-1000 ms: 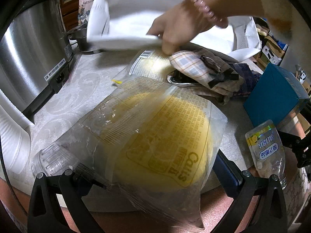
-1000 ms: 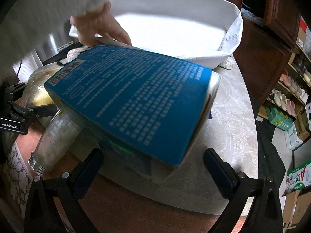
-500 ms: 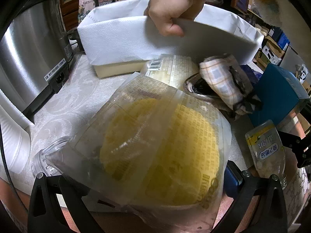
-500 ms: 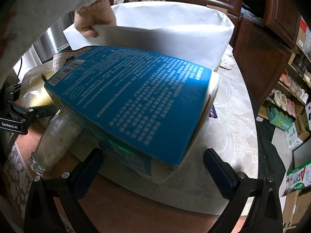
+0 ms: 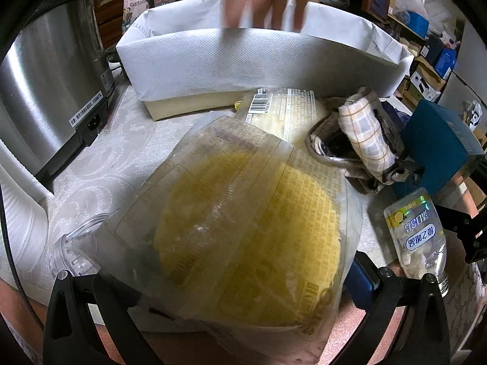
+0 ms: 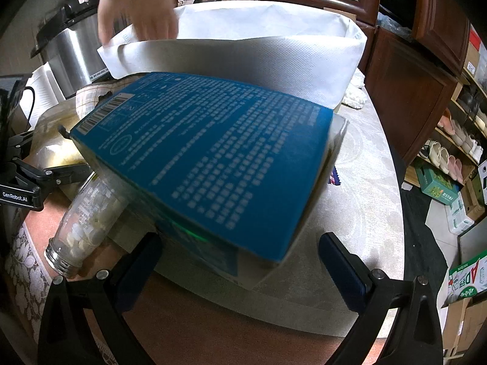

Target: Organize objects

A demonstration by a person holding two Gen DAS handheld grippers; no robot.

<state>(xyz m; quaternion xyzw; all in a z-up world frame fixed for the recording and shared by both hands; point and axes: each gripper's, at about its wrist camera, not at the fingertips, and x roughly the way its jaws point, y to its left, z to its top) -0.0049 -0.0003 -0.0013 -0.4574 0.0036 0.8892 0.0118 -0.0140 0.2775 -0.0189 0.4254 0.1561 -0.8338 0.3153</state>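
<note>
Nearest, left claw (image 5: 240, 298) gapes around a clear bag of yellow flatbreads (image 5: 243, 231): limp, slippery, grip the sealed edge; right claw (image 6: 237, 261) open astride a rigid blue carton (image 6: 213, 158); beyond, white-lined storage box (image 5: 243, 57) on table (image 5: 121, 152).

Bin (image 5: 243, 60) stood far on the table (image 5: 100, 158), cooker (image 5: 45, 85) to its left. Bagged snack (image 5: 243, 231) lay nearest, second packet (image 5: 283, 109) behind it. Cloth bundle (image 5: 365, 143) right of that, box (image 5: 438, 149) farther right, bottle (image 5: 417, 237) near-right.
</note>
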